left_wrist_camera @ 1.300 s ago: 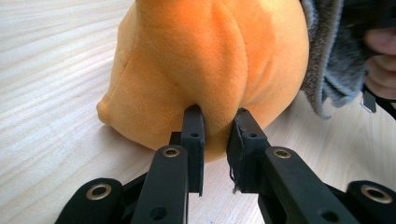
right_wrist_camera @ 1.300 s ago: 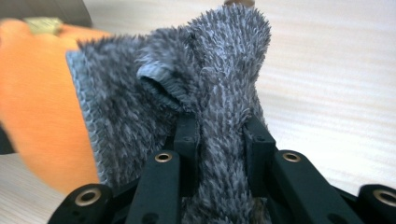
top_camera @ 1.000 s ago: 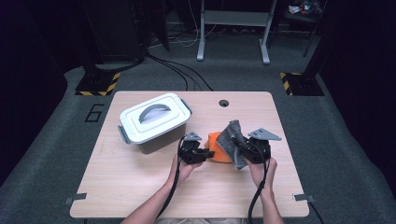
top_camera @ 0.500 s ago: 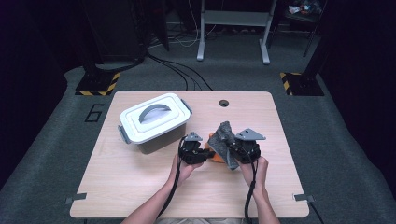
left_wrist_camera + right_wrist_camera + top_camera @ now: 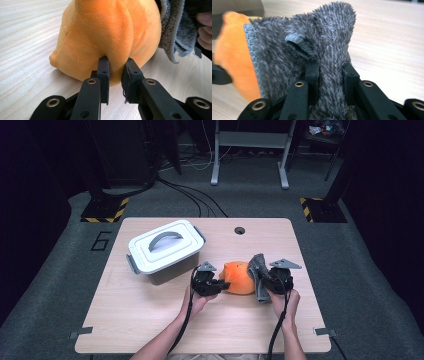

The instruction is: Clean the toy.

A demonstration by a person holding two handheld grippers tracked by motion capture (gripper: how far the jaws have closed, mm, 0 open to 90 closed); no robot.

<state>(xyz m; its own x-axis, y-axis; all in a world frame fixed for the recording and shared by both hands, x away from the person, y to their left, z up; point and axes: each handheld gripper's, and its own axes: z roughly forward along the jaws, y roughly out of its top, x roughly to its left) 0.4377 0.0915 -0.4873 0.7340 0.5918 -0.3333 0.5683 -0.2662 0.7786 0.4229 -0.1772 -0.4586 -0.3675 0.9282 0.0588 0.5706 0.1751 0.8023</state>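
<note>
An orange plush toy (image 5: pixel 239 277) lies on the wooden table (image 5: pixel 150 315) between my two grippers. My left gripper (image 5: pixel 223 285) is shut on a fold of the orange plush (image 5: pixel 110 37), its jaws pinching the fabric at the toy's near side (image 5: pixel 116 72). A grey fuzzy cloth (image 5: pixel 259 275) hangs to the right of the plush, bunched and lifted. The right gripper (image 5: pixel 270 279) is shut on that grey cloth (image 5: pixel 319 50), with a thick fold squeezed between its jaws (image 5: pixel 329 77). The orange plush (image 5: pixel 232 55) shows just behind the cloth at the left.
A white lidded bin (image 5: pixel 164 250) with a grey handle stands at the back left of the table. A round cable hole (image 5: pixel 239 230) sits near the far edge. Bare wood stretches along the front and left of the tabletop.
The right gripper has pulled the grey cloth off to the right, uncovering more of the orange plush. The left gripper has stayed on the plush.
</note>
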